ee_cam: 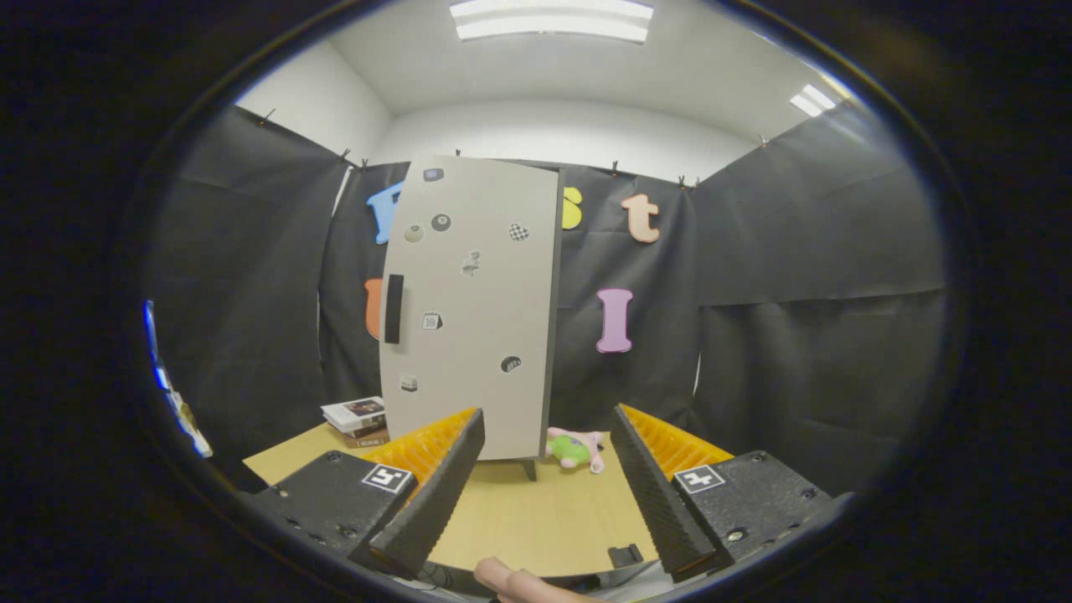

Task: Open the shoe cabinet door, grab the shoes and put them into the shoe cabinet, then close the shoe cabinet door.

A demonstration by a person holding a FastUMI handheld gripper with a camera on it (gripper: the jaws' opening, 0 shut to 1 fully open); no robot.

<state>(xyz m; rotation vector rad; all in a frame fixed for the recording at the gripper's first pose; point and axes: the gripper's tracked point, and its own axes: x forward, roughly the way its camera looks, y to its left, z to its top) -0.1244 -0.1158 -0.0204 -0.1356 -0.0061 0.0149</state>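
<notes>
A person's fingertip (502,576) shows at the near edge of the bench (544,519), between the bases of the two fingers. The tool (548,427) is released: its fingers stand wide apart with nothing between them, raised above the pale wooden bench top. A small dark clip-like object (625,554) sits near the bench's front edge beside the right finger. Beyond the fingertips stands the shoe cabinet (469,310), tall and light grey, on short dark legs, its door closed. A dark vertical handle (394,308) sits near the door's left edge, and small stickers are scattered over the door. Just right of the cabinet's foot a pink and green plush toy (576,448) lies on the bench. Left of the cabinet lies a stack of books (357,420). Black cloth walls close the booth behind.
</notes>
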